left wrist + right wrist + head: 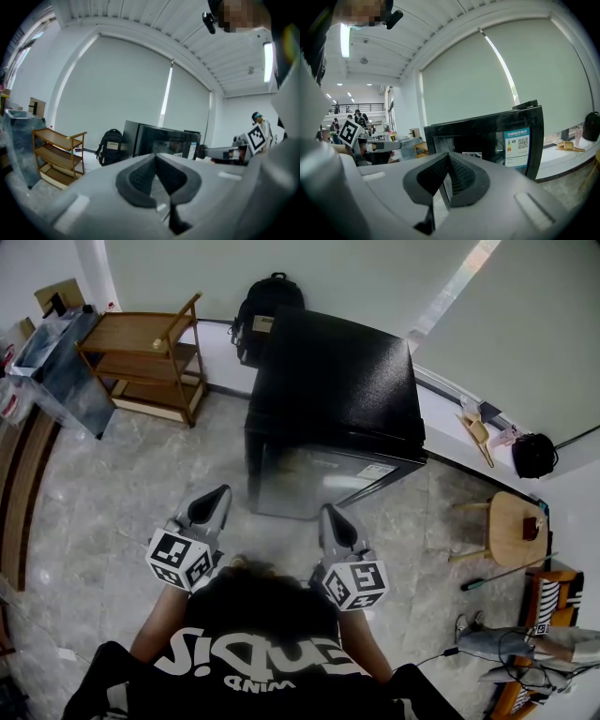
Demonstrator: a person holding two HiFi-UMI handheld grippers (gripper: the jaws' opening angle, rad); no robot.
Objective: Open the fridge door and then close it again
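Head view, nearest first: I see the person's black printed shirt [253, 652] at the bottom edge, and just ahead of it the two grey moulded plastic grippers, each carrying a cube of black-and-white square markers. The left gripper [217, 495] has its jaws pressed together with nothing between them; in the left gripper view its ribbed dark rubber pads [140, 177] meet in a narrow V. The right gripper [332, 513] is likewise closed on nothing, its textured pads [461, 174] touching at the tip. Both point over the glossy, grey-veined stone floor [112, 502] toward the fridge [328, 381], a squat black box with a faintly speckled top and a mirror-smooth front door [309, 479] that looks shut and carries a blue label near one edge. The fridge stands apart from both grippers, directly ahead of them. To its left is a slatted wooden shelf cart [141, 357], and behind it a soft black backpack [262, 310] leans against the pale wall. To the right stands a round wooden stool [516, 526].
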